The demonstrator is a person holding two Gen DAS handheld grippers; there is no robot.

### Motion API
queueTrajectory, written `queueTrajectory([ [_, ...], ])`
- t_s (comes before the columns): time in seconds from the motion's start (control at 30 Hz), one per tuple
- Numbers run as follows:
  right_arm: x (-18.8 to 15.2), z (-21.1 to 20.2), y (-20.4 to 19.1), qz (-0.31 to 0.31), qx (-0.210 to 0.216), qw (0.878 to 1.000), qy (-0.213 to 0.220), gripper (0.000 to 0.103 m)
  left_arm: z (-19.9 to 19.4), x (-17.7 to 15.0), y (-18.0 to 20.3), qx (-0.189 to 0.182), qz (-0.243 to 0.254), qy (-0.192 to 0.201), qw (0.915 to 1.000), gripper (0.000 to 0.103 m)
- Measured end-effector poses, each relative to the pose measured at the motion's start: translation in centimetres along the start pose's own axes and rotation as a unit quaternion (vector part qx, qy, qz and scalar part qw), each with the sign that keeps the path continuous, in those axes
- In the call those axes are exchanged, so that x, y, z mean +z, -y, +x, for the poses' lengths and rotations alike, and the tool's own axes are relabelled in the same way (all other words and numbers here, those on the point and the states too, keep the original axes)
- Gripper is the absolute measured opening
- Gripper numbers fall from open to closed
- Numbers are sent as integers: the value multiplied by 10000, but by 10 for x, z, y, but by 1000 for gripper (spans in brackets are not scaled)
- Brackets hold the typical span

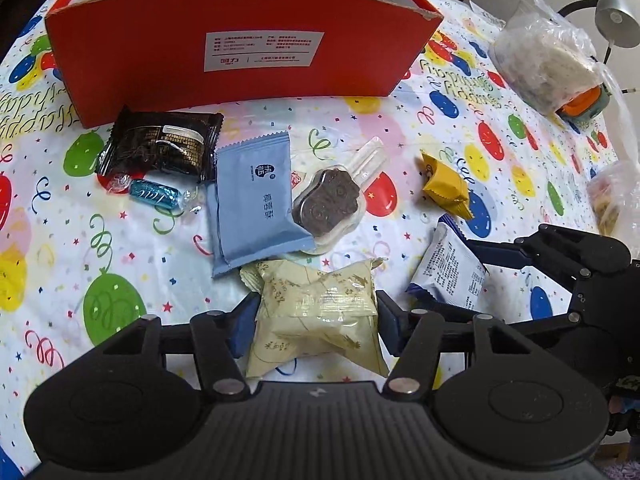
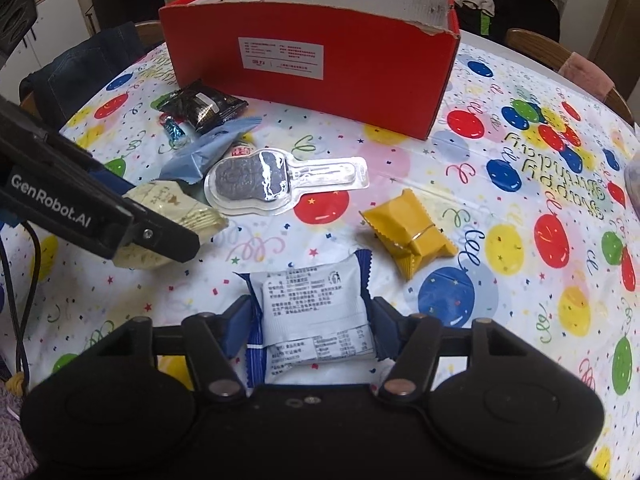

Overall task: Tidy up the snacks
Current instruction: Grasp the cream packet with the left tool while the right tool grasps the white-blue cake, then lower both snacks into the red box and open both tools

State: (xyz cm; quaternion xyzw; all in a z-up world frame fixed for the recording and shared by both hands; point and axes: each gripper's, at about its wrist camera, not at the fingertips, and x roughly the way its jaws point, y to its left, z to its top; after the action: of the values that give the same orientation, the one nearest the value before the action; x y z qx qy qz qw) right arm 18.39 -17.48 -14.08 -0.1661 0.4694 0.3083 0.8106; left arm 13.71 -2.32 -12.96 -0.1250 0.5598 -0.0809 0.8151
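Observation:
My left gripper is shut on a cream snack packet, held just above the table; the packet also shows in the right wrist view. My right gripper is shut on a white and blue snack packet, which also shows in the left wrist view. On the table lie a light blue packet, a black packet, a blue foil candy, a clear blister with a dark cookie pop and a yellow packet. The open red box stands at the back.
The round table carries a balloon-print cloth. Clear plastic bags of food lie at the far right in the left wrist view, with a grey lamp behind. Chairs stand around the table's far side.

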Motion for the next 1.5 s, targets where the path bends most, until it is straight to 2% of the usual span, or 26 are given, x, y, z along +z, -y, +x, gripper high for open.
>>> queueTrajectory([
  [0.37,9,-37,-4,392,131,9983,401,62,-38,-7,-1,55,66,472,9989,60],
  [0.83,48,-79,-3,476,89,9921,1160,62,-83,11,2,359,-11,1250,9915,60],
  [1.23,102,-89,8,295,-58,9864,1616,62,-104,53,-7,663,-107,1665,9838,60],
  [1.5,139,-73,24,305,-137,9863,1617,62,-102,91,-18,917,-199,1742,9802,60],
])
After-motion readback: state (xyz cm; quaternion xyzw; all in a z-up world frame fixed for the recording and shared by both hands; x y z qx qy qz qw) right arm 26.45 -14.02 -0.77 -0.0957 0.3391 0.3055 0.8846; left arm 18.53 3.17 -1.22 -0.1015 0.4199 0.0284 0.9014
